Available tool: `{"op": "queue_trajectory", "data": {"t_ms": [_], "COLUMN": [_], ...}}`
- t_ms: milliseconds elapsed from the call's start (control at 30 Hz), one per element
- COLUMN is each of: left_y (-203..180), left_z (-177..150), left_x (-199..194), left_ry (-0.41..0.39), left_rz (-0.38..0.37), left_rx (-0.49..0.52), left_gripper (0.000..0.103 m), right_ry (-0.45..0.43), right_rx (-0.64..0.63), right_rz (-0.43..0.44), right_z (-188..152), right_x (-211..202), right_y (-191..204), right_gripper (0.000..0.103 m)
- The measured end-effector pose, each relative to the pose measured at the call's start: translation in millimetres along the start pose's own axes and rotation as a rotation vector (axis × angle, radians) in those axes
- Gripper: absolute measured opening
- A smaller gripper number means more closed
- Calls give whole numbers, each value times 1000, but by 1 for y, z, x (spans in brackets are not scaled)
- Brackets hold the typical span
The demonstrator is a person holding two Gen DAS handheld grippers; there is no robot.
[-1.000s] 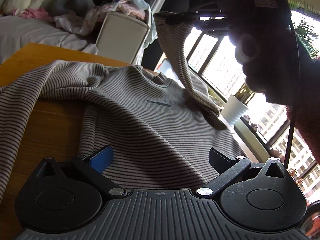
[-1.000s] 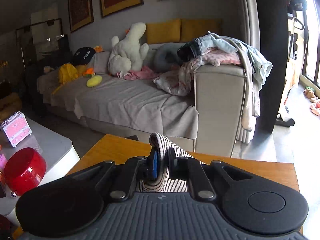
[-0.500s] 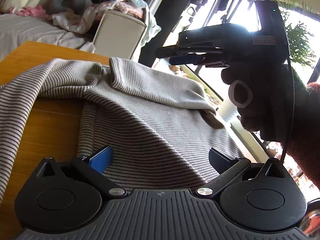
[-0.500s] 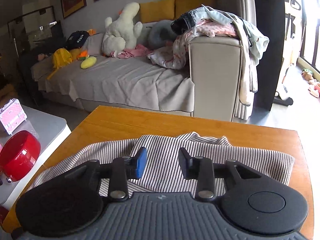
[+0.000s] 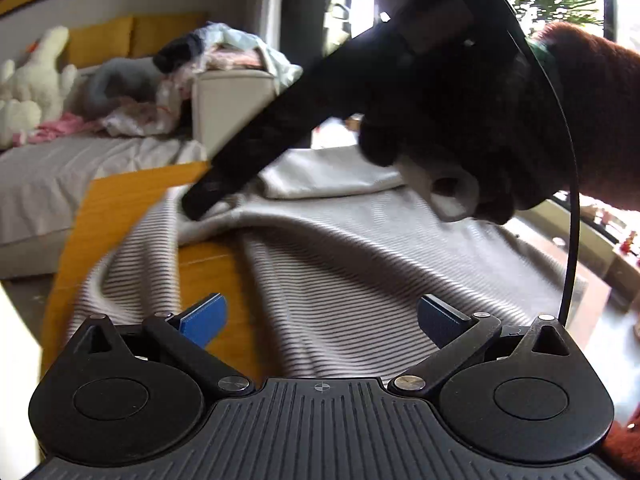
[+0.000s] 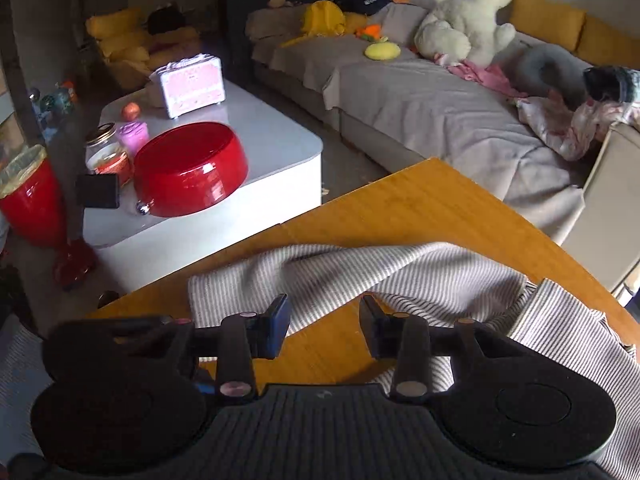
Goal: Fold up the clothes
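Note:
A grey striped long-sleeved top [image 5: 360, 264] lies spread on the wooden table [image 5: 132, 200]. One sleeve [image 5: 328, 176] is folded across its upper part. My left gripper [image 5: 320, 316] is open and empty, low over the top's lower part. My right gripper [image 6: 324, 320] is open and empty, just above the other sleeve [image 6: 340, 272], which stretches toward the table's left edge. In the left wrist view the right gripper's tip [image 5: 200, 204] reaches down to the cloth near the shoulder.
A grey sofa [image 6: 440, 120] with plush toys and piled clothes stands beyond the table. A white coffee table [image 6: 260, 152] with a red bowl [image 6: 188, 168] and a pink case [image 6: 192, 84] stands to the left. Bare wood [image 6: 420, 208] shows past the sleeve.
My right gripper let go of the sleeve it held up, opened, and swung left and down toward the other sleeve. The dropped sleeve now lies folded on the top.

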State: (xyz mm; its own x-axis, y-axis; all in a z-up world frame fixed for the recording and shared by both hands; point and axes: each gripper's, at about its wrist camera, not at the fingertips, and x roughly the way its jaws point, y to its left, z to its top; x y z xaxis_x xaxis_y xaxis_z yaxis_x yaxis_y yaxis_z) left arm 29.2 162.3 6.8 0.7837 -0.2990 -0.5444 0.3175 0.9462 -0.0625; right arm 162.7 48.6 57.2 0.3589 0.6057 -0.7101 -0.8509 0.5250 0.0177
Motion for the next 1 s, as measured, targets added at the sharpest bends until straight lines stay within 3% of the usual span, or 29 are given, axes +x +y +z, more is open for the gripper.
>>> {"op": "queue_trajectory", "data": {"t_ms": [133,233,267,633,733,867,900,1000], "left_y": [37,53,56,58,57,63,65,75], "left_z": [-7,-11,-12,-10,-14,-15,-13,-1], "left_x": [-11,-10,-8,-15,-10,8,11,13], "left_ry": [44,106,121,172,195,208,204,177], "left_rz": [183,260,269,224,251,272,272,251], "left_rx": [64,107,121,267,332,337,321,207], "left_gripper": [101,81,77,76,71,51,38,15], "right_ry": [-7,5,7,-5,-2,-5,-6,-30], "right_rx": [139,208,220,241,244,250,249,256], "right_rz": [-59,-77,-79,-59,-42,-25,-24,-11], "right_z": [-17,-34,-38,-62,-70,-75,-75,-76], "right_x": [-2,-5,-7,-23,-22,-20,-20,-23], "right_y": [-31,-43,-46,-39,-31,-24,-22,-13], "right_gripper": [38,38,38,46,46,46,46,46]}}
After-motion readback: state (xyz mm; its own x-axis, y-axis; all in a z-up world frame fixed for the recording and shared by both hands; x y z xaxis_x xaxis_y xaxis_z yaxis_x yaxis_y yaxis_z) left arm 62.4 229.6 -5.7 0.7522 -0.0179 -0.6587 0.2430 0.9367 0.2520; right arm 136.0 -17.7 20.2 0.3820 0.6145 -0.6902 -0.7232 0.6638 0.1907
